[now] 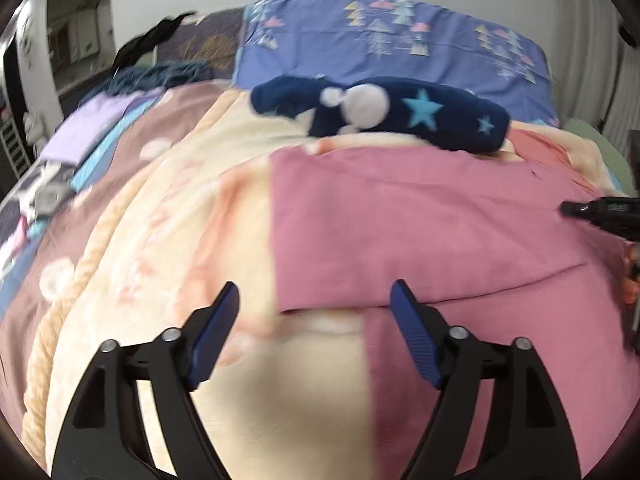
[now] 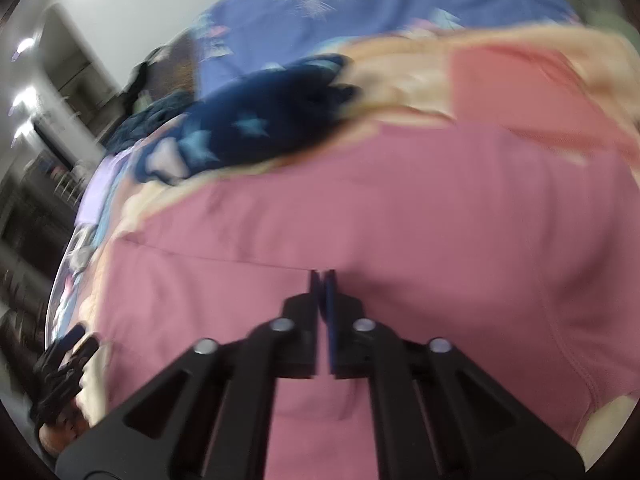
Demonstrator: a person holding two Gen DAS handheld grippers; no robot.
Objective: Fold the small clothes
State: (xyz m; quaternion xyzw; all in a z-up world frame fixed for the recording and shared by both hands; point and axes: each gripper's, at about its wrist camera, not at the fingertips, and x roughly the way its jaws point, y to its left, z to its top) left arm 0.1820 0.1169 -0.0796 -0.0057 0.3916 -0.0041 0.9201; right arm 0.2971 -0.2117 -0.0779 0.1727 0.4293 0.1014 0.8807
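A pink garment [image 1: 420,224] lies spread on the cream and peach blanket [image 1: 192,208] of a bed, with one part folded over. My left gripper [image 1: 316,300] is open and empty, hovering above the garment's near left edge. My right gripper [image 2: 323,280] has its jaws together, low over a fold line of the pink garment [image 2: 400,208]; the view is blurred and I cannot tell whether cloth is pinched. The right gripper shows at the right edge of the left wrist view [image 1: 592,210]. The left gripper shows at the lower left of the right wrist view [image 2: 66,364].
A dark blue fleece piece with stars [image 1: 400,112] lies just beyond the pink garment. A salmon cloth [image 2: 532,92] lies at the far right. A blue patterned pillow [image 1: 384,40] is at the head. A lilac folded cloth [image 1: 86,128] and other clothes lie at left.
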